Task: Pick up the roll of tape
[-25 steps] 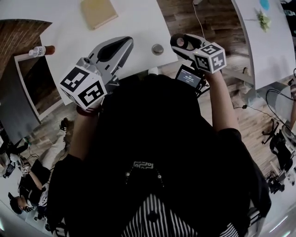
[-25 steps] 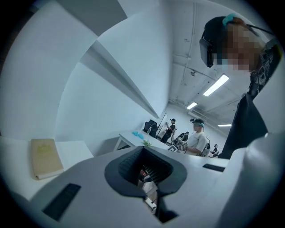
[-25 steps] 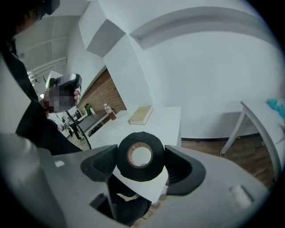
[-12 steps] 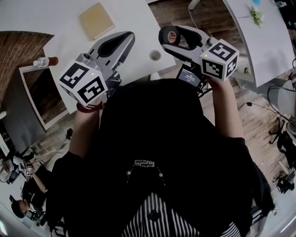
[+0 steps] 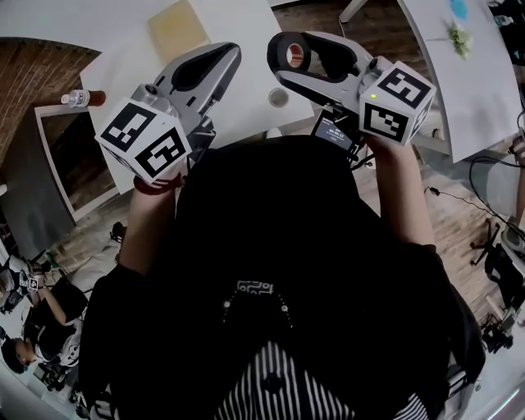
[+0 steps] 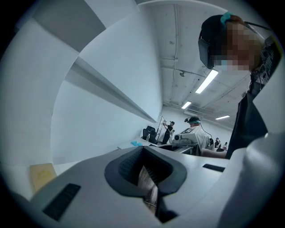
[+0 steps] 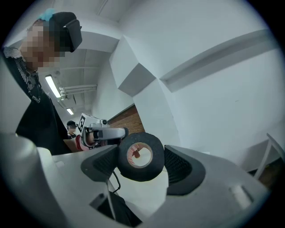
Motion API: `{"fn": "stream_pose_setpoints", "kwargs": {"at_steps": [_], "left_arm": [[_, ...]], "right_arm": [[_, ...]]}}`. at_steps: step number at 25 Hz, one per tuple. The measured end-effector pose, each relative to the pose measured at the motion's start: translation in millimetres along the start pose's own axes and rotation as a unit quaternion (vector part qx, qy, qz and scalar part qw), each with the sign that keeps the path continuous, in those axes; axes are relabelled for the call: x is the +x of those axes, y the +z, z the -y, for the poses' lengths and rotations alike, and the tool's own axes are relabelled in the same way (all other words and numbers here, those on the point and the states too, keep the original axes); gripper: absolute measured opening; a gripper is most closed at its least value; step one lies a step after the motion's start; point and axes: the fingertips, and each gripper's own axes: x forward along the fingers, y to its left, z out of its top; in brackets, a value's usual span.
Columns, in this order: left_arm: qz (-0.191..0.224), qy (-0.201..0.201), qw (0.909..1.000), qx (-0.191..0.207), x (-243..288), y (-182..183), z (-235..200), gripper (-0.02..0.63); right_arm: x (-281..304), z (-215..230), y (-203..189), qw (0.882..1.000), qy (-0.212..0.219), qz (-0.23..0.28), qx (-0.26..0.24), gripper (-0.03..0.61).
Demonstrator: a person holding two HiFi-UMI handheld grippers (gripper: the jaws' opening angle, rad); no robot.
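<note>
Item: roll of tape, black, ring-shaped, with a matte outer band and a pale cardboard core. We find it in the right gripper, raised above the white table and touching nothing else. The two jaws are clamped across its width, one ribbed dark pad on each side of the curved rim, and the hole faces back along the jaws. Left gripper: jaws brought together with nothing between them, held beside the right one and well apart from the roll. Both tools have smooth grey moulded shells with black rubbery pads, and each carries a cube of black-and-white square markers. Also on the table are a flat tan square pad, a small round ring-like thing too small to name, and a bottle near the left edge. Step in hand, as we judge it: the pick-up looks all but complete, with the roll lifted clear. The next move calls only for even pressure and a level wrist. The rim is round and smooth, so we expect it could swivel or slide between the pads if the squeeze eases.
</note>
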Motion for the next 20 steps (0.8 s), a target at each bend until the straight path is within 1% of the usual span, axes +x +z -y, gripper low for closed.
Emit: {"fn": "stream_pose_setpoints", "kwargs": {"at_steps": [4,10,12,16,20], "left_arm": [[0.003,0.006,1.0000,0.001,-1.1,1.4,0.8,0.005],[0.003,0.008,1.0000,-0.004,-3.2,-0.3,1.4,0.005],[0.002,0.003,1.0000,-0.003,-1.1,0.9,1.8,0.005],[-0.009,-0.026,0.9996,0.002,1.1,1.2,6.7,0.005],[-0.013,-0.030,0.9994,0.008,0.9,3.0,7.8,0.004]], "right_arm": [[5.0,-3.4,3.4,1.000,0.010,0.003,-0.008,0.325],[9.1,-7.4,4.5,1.000,0.018,0.006,0.001,0.324],[8.9,-6.7,6.3,1.000,0.017,0.010,0.003,0.324],[7.2,-2.7,5.5,1.000,0.011,0.015,0.010,0.324],[0.1,-5.6,3.6,1.000,0.002,0.021,0.017,0.324]]}}
